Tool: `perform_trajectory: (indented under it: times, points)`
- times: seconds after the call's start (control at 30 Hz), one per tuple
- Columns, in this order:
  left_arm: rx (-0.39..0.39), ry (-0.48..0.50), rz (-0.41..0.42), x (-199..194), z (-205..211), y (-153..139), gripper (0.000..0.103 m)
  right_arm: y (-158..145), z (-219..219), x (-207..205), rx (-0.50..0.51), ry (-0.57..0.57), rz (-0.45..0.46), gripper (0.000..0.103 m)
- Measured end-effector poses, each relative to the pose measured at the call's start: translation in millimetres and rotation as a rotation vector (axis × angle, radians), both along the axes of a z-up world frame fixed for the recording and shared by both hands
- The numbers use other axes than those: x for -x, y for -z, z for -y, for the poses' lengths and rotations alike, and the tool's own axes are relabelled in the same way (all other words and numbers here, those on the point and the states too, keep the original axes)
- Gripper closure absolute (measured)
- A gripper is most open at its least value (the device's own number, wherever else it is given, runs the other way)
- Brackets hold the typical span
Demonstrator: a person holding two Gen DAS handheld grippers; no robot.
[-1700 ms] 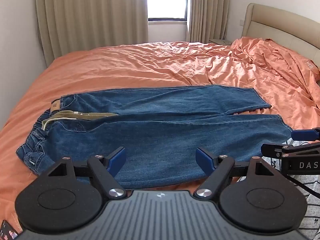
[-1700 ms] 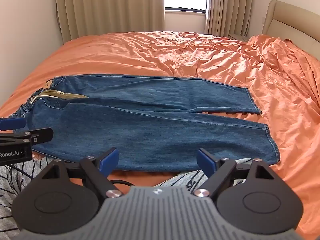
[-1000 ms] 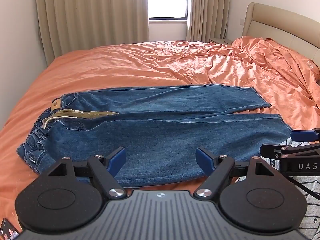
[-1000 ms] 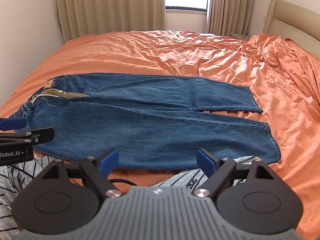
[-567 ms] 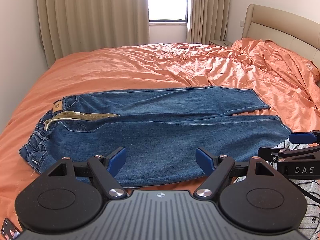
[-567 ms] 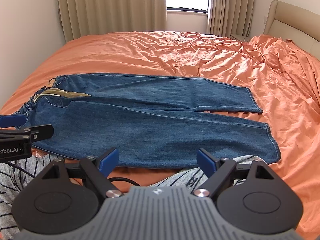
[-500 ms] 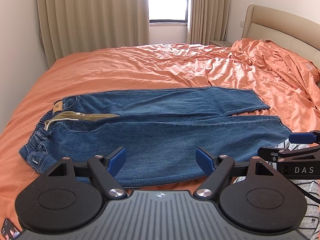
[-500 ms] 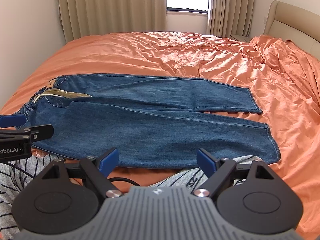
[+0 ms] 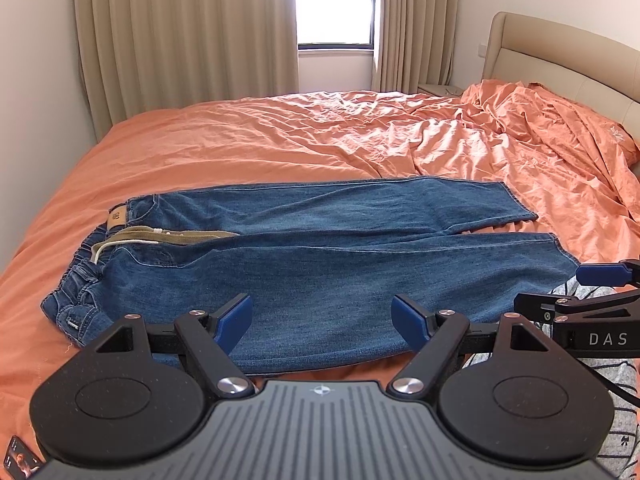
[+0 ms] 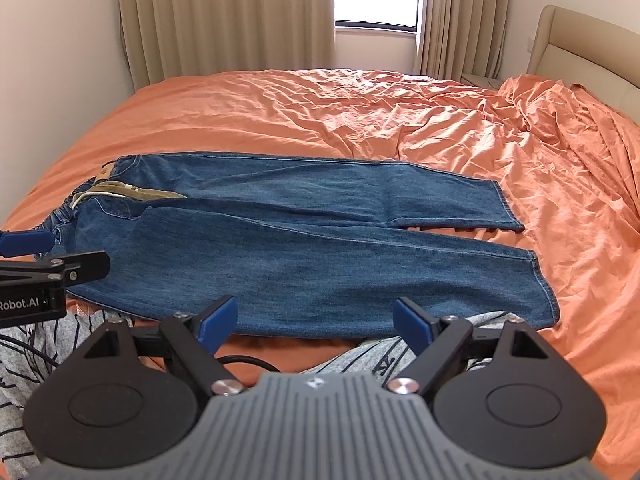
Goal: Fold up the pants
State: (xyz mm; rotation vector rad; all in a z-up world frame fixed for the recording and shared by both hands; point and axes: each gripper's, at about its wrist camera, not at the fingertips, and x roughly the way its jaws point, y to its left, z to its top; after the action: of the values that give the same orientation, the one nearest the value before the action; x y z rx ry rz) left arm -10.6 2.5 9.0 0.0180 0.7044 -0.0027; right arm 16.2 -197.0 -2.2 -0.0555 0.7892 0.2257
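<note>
Currently my left gripper (image 9: pixel 322 322) and right gripper (image 10: pixel 316 320) hover spread and empty above the pants (image 9: pixel 320 264) lying flat on the bed (image 9: pixel 248 148). I should pinch the near leg's edge evenly, then lift together.

The jeans (image 9: pixel 320 264) have their near hem hidden behind the left hand-held gripper (image 9: pixel 322 318). The small item (image 9: pixel 18 458) at that view's bottom-left corner, below the jeans, is cropped and unreadable.

The pants (image 9: pixel 320 276) are matt blue denim; the sheet (image 9: pixel 280 144) is creased orange cloth; the curtains (image 9: pixel 180 32) are beige fabric.
</note>
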Motion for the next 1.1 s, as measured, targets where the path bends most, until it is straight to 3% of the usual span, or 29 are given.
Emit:
perform_trajectory:
  times: [1.1]
  points:
    - [-0.002, -0.001, 0.008, 3.0, 1.8, -8.6, 0.01, -6.8, -0.4, 4.2, 0.0, -0.002, 0.007, 0.021]
